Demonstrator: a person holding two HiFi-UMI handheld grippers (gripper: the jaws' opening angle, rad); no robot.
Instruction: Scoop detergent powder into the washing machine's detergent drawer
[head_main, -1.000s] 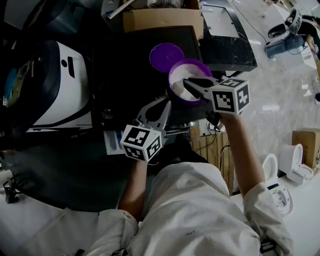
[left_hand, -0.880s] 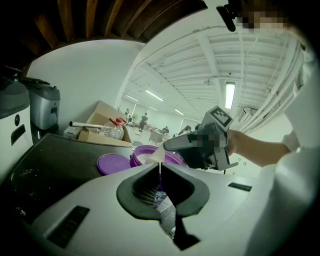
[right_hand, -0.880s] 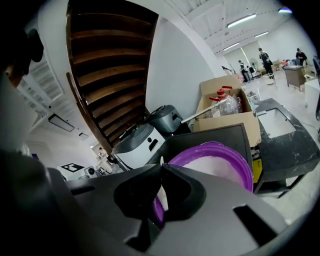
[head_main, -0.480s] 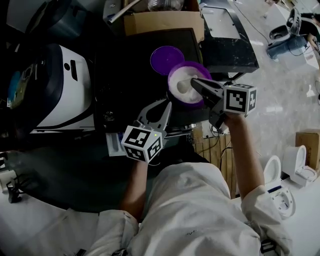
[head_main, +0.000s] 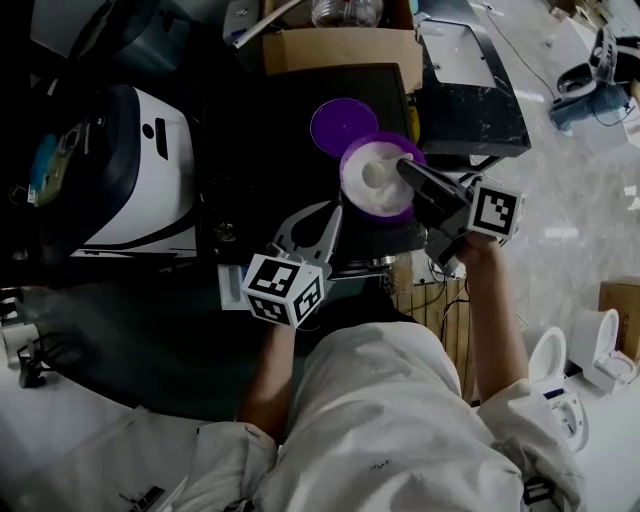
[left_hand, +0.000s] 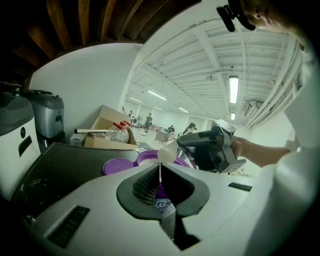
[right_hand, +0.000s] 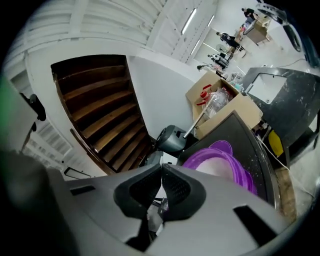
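Note:
A purple tub (head_main: 400, 205) of white detergent powder stands on the dark washing machine top (head_main: 270, 130), with its purple lid (head_main: 343, 125) lying flat just behind it. My right gripper (head_main: 403, 166) reaches over the tub from the right, shut on a white scoop (head_main: 376, 175) whose bowl hangs over the powder. In the left gripper view the scoop (left_hand: 167, 154) sticks out of the right gripper (left_hand: 182, 142) above the tub (left_hand: 150, 157). My left gripper (head_main: 333, 208) hovers near the machine's front edge, shut and empty. A pale drawer (head_main: 232, 290) juts out at the front.
A white and black appliance (head_main: 130, 170) stands left of the machine. A cardboard box (head_main: 340, 45) with bottles sits behind it, and a dark marbled table (head_main: 470, 90) is at the right. Wooden slats (head_main: 435, 300) lie on the floor by my right arm.
My right gripper has swung round to the tub's right side, and the scoop now sits over the middle of the powder. The left gripper has hardly moved.

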